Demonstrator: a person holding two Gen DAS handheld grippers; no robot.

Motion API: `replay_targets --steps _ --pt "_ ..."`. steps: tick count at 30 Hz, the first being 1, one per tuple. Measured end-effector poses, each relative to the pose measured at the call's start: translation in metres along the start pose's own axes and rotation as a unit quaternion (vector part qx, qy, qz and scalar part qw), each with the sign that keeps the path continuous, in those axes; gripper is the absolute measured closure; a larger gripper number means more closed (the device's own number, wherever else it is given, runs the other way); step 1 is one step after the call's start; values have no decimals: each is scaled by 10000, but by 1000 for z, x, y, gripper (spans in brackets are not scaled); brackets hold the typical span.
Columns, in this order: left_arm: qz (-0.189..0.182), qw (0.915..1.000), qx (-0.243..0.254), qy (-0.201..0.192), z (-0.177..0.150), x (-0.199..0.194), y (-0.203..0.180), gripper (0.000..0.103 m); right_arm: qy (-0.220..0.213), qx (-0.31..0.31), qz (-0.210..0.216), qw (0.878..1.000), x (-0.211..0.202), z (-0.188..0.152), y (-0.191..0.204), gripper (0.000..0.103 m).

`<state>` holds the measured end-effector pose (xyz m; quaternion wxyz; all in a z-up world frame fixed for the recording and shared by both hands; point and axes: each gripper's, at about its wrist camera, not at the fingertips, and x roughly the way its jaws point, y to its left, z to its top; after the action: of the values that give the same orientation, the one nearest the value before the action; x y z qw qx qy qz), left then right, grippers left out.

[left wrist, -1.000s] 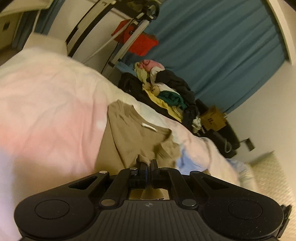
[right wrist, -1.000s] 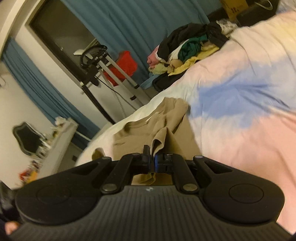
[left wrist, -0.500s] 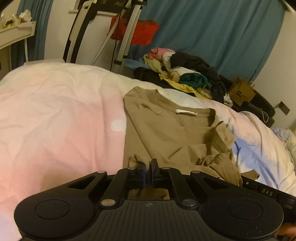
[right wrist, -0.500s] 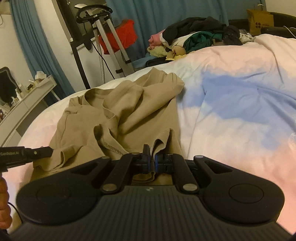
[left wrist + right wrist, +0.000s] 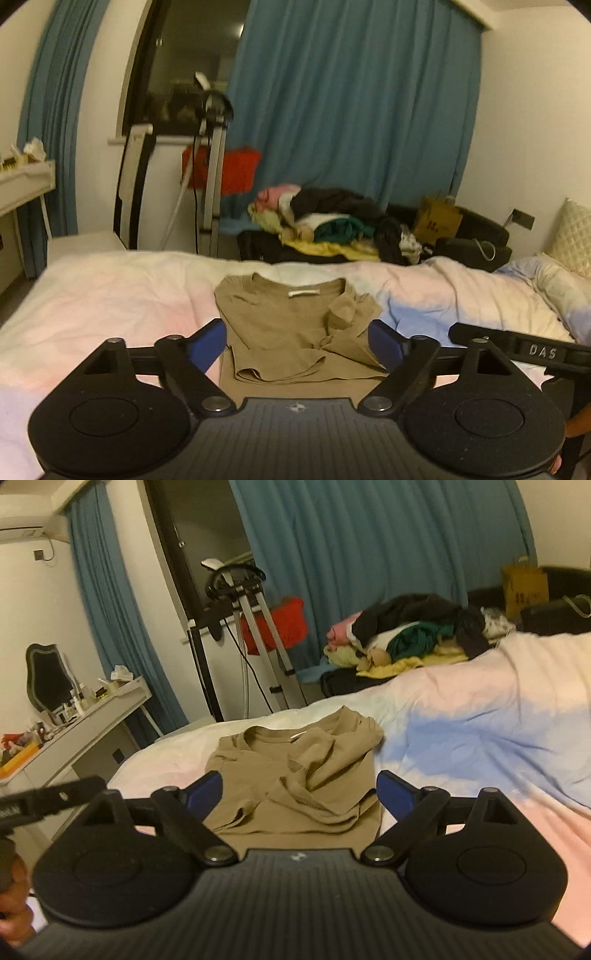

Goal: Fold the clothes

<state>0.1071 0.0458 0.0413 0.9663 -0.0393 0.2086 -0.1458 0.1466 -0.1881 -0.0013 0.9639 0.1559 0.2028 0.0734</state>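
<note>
Left wrist view. Left gripper (image 5: 297,341) with fingers spread wide, holding nothing, poised above the near edge of the tan T-shirt (image 5: 291,325). Shirt spread on the pastel duvet (image 5: 110,295), collar label far, right sleeve bunched inward, a hem layer doubled up over the body. Part of the right gripper's handle visible at right. Heap of mixed clothes (image 5: 332,225) beyond the far side of the bed.

Right wrist view. Right gripper (image 5: 299,794) likewise splayed and empty, just short of the shirt's near hem. Wrinkled ridges across the right half of the shirt; left half flatter.

Risk, as judged: crooked or lumpy result if the next fold goes over the bunched sleeve and ridges, since trapped creases would set in; pinching only one layer at the doubled hem likely to drag the layers apart; soft duvet liable to be caught along with the fabric.
</note>
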Motion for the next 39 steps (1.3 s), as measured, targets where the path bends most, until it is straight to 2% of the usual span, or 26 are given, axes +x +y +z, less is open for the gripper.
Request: replay_targets --steps 8,11,15,17,19,22,25,28,31,33,34,36,38,39 --pt "29 10000 35 -24 -34 -52 -3 7 -430 -105 -94 9990 -59 -36 20 11" --pt "-4 10000 61 -38 -40 -57 -6 6 -405 -253 -177 9987 -67 -51 26 11" --pt "-44 9999 90 -47 -49 -63 -9 3 -415 -350 -172 9984 -64 -51 29 11" --pt "-87 9998 -32 158 -52 -56 -6 3 -440 -324 -227 9983 -61 -50 28 11" --pt "-326 9961 -525 637 -60 -40 2 3 -326 -148 -264 9990 -57 -52 23 11" --pt "-681 9805 -1258 1349 -71 -17 15 3 90 340 -304 9989 -45 -55 10 11" --pt "-1013 9536 -1977 2034 -83 7 28 3 592 1089 -139 9922 -36 -66 -7 12" --pt "-1064 9233 -2700 2515 -105 34 45 6 1130 1843 128 9763 -23 -82 -20 12" --pt "-973 8894 -3405 2891 -127 61 61 13 1595 2542 532 9524 -7 -101 -28 12" --pt "-880 8737 -3839 2856 -137 70 74 14 1819 2936 885 9343 5 -113 -30 12" --pt "-849 8694 -4033 2725 -138 70 80 16 1919 3147 1049 9237 12 -119 -31 12" --pt "-682 8715 -4221 2401 -136 68 92 28 1841 3391 1055 9165 19 -126 -35 12" --pt "-426 8694 -4438 2129 -138 66 105 50 1626 3699 916 9102 24 -130 -44 16" --pt "-382 8642 -4562 2086 -141 66 110 57 1514 3853 744 9072 24 -131 -50 22"
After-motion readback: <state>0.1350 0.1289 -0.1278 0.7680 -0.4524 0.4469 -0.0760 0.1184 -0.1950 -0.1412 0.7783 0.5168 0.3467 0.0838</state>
